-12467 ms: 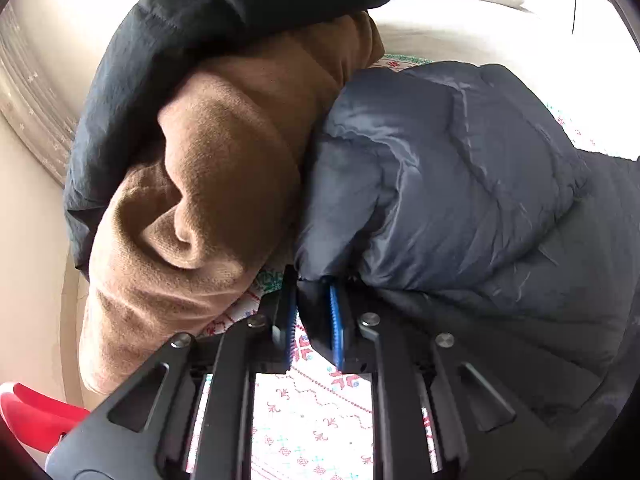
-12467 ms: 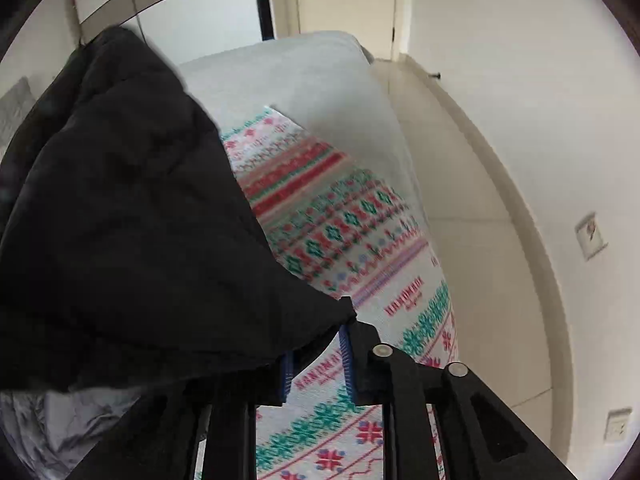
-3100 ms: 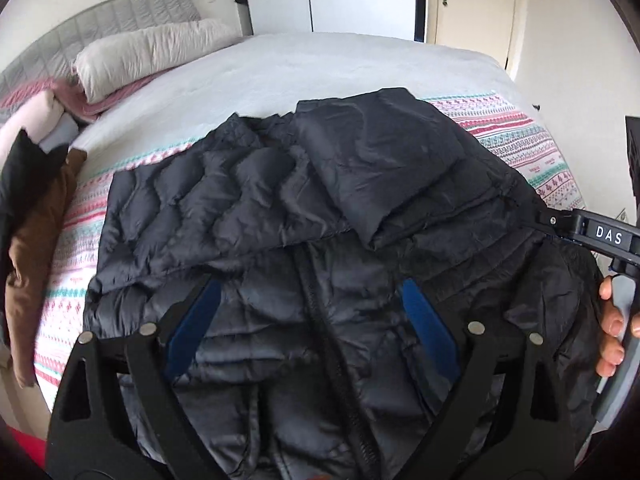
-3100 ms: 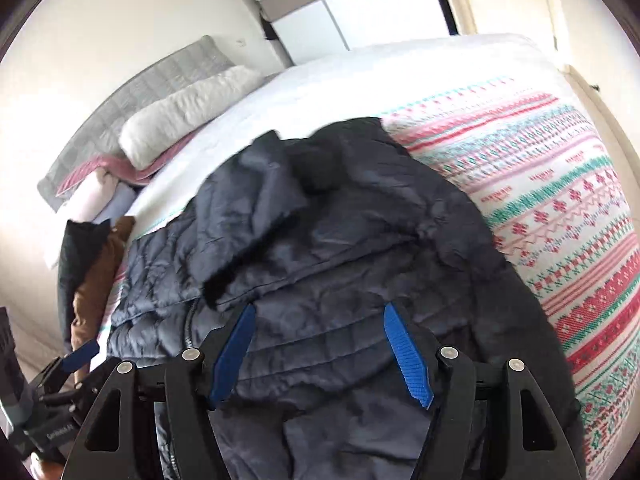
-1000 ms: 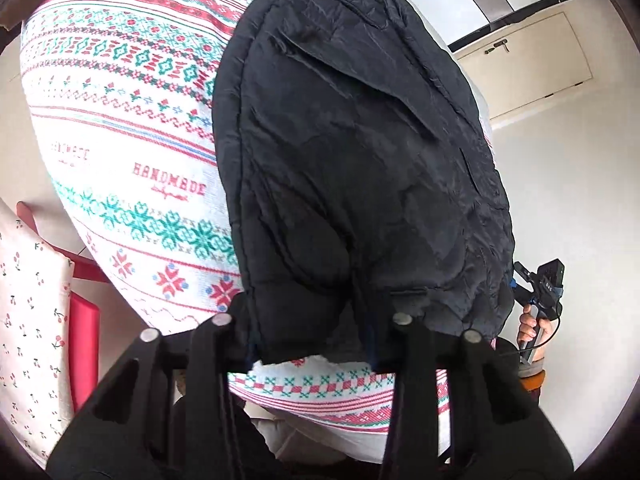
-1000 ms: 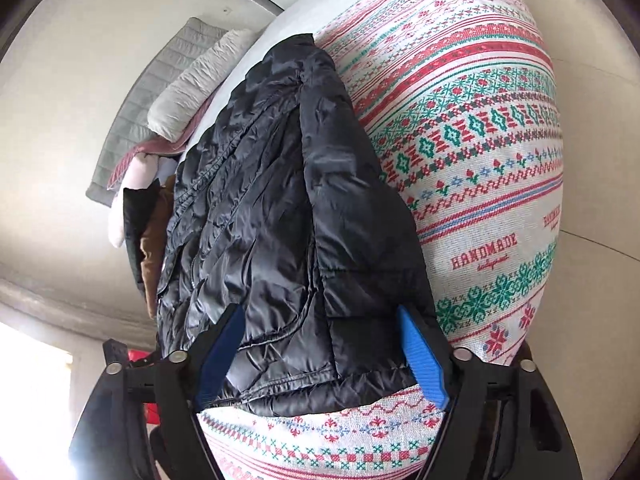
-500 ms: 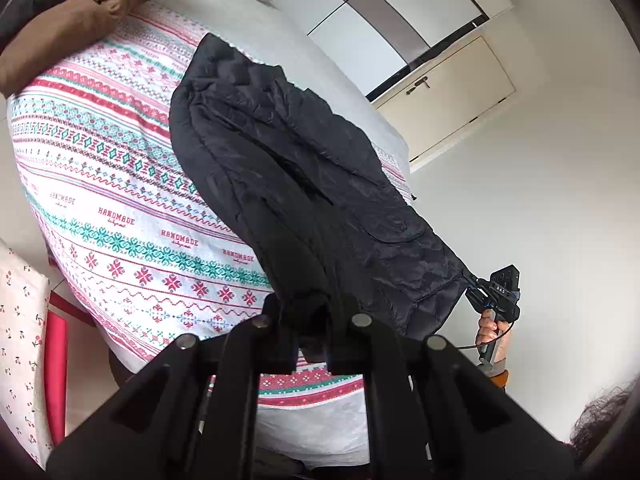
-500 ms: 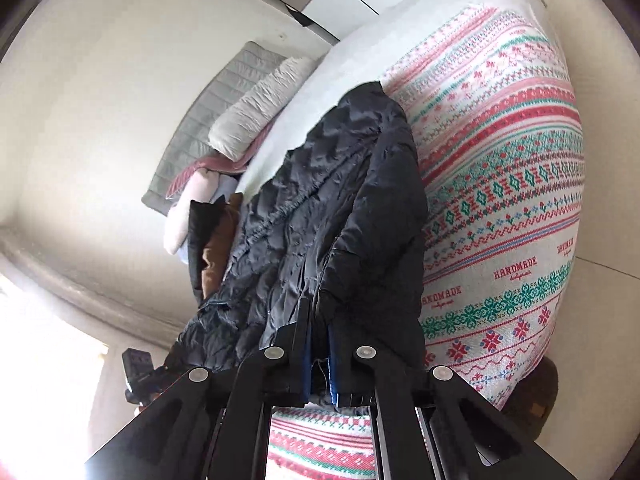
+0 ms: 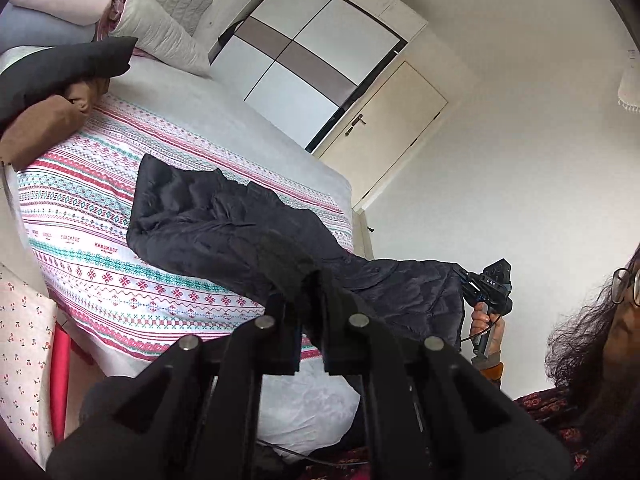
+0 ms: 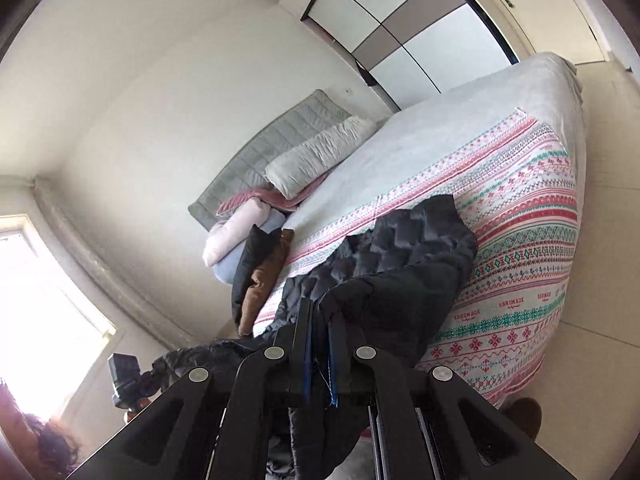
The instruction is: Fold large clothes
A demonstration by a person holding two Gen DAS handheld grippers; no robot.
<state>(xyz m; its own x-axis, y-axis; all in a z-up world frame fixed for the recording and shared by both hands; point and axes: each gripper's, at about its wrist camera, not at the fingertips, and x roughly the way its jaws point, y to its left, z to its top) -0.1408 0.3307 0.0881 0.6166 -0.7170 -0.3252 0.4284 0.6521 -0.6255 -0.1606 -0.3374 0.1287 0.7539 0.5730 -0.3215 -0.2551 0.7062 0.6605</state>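
Observation:
A black quilted puffer jacket lies partly on the bed, its near end lifted off the patterned blanket. My left gripper is shut on one corner of the jacket's hem. My right gripper is shut on the other corner of the jacket. In the left wrist view the right gripper shows at the far right, holding the stretched hem. In the right wrist view the left gripper shows at the lower left.
Folded black and brown clothes sit at the bed's left side near pillows. A wardrobe and a door stand behind the bed. A red chair is at lower left. The person's head is at right.
Both grippers have risen and pulled back from the bed with the jacket's hem, lifting and stretching it between them. More of the room shows now.

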